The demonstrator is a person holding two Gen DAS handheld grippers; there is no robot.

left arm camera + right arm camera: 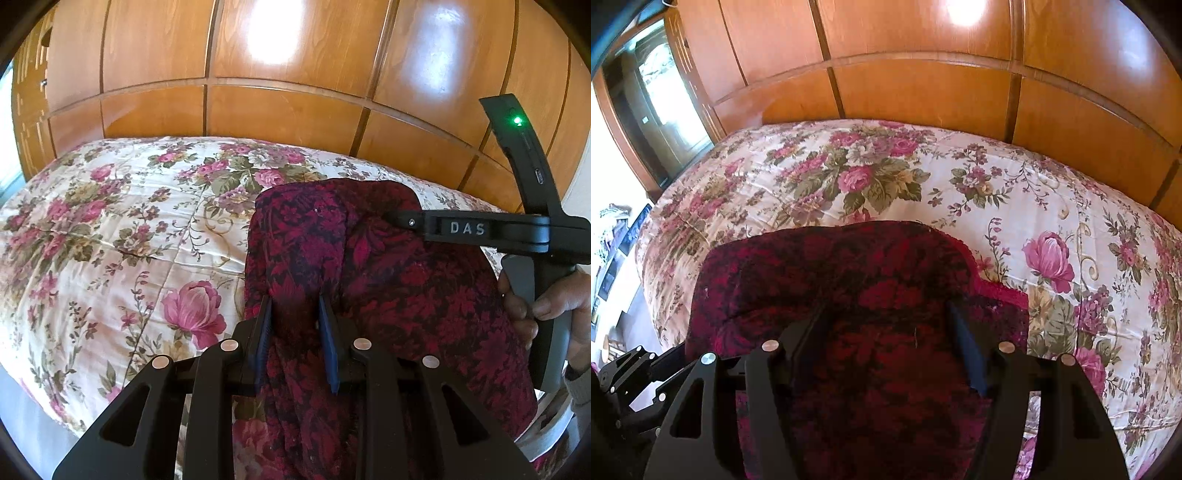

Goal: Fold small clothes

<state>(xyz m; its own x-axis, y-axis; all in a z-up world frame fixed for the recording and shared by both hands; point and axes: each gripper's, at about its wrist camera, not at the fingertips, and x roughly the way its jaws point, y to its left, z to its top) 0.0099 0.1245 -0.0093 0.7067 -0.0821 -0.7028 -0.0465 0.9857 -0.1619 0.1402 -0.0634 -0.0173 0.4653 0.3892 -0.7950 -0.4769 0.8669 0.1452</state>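
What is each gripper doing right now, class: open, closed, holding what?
Left gripper: closed on a bunched fold of the red patterned garment.
Right gripper: open, jaws wide apart over the same garment, gripping nothing.

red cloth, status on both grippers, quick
Left gripper shut on a bunched fold of the red cloth. Right gripper open, jaws straddling the cloth. Floral bedspread beneath, nothing in the way.
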